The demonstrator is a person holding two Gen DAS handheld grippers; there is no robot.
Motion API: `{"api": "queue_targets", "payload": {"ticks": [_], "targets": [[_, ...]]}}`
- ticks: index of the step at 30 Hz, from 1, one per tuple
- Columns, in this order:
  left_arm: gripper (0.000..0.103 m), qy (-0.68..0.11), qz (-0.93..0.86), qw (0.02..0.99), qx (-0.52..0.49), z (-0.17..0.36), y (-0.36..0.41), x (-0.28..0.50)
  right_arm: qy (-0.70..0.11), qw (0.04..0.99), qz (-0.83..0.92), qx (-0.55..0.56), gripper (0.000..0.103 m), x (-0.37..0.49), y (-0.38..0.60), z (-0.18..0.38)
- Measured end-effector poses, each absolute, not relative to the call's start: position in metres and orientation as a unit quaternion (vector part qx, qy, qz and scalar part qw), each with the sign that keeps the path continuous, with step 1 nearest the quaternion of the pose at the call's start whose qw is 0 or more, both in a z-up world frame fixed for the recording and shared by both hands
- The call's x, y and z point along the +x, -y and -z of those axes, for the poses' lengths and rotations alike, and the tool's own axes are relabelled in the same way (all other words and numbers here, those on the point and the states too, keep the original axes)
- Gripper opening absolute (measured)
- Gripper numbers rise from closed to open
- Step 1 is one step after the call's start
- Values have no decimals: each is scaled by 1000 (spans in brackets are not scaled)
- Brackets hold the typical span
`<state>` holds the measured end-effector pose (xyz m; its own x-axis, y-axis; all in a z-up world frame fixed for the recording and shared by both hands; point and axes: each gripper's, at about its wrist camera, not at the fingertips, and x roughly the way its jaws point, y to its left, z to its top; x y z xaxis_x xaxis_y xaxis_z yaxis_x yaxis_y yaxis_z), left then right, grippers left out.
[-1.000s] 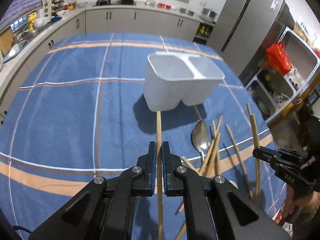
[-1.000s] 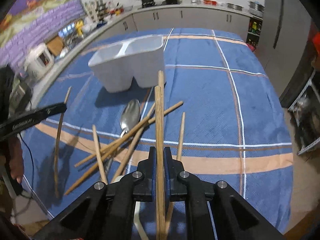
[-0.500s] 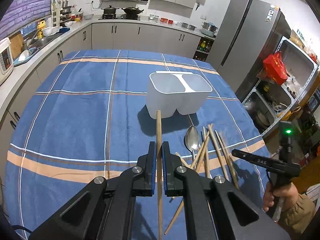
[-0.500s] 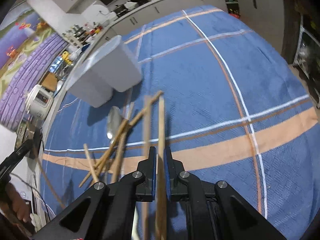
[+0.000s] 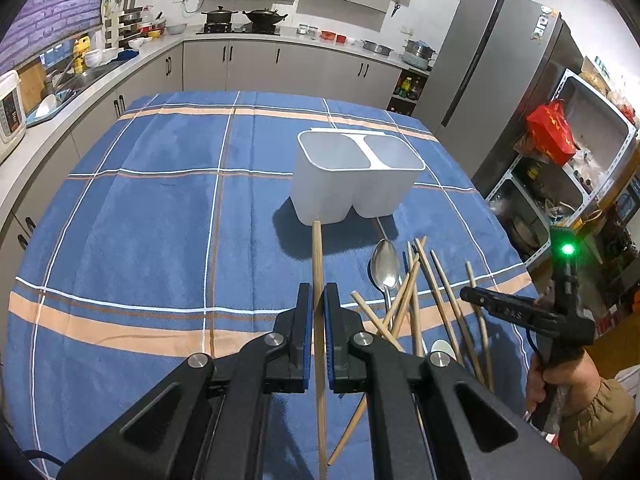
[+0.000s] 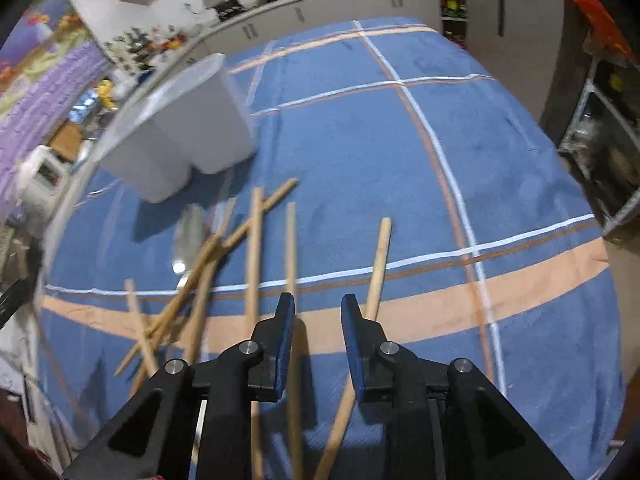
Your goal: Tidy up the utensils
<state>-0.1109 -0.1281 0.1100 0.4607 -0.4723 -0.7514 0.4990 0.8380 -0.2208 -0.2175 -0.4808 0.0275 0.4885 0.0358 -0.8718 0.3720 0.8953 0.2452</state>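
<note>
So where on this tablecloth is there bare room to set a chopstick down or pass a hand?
The tablecloth is bare left of the white holder, and behind it toward the counters. Its right edge beyond the loose chopstick is bare too. It is crowded in front of the holder: the chopstick pile crosses a spoon.

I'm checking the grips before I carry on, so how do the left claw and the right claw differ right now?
The left claw is shut on a wooden chopstick that points toward the white holder; the right claw has just been opening, and its pads press on nothing. The left claw's chopstick runs straight between its pads, while the chopstick by the right claw lies slanted, loose on the blue tablecloth. Both are black with blue pads and angle down at the table.
</note>
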Motion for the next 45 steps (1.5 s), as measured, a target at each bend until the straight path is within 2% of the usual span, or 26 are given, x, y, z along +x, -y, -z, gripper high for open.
{"api": "queue_targets", "payload": {"ticks": [15,17,20,29,38,45], "targets": [[5,-438,300,848,14,-104,133,-106,-524,828,144,136,26,-225,493,-27],[5,-438,302,847,14,-104,136,-106,-527,830,139,119,9,-217,487,-26],[5,-436,305,846,13,-108,141,-109,-522,832,111,152,6,-218,495,-28],[5,-398,312,863,8,-146,137,-128,-419,882,81,201,6,-270,491,-90],[5,-343,331,879,4,-193,137,-156,-328,925,55,185,6,-312,463,-157],[5,-325,350,878,-17,-225,136,-151,-287,943,46,162,6,-308,452,-201]]}}
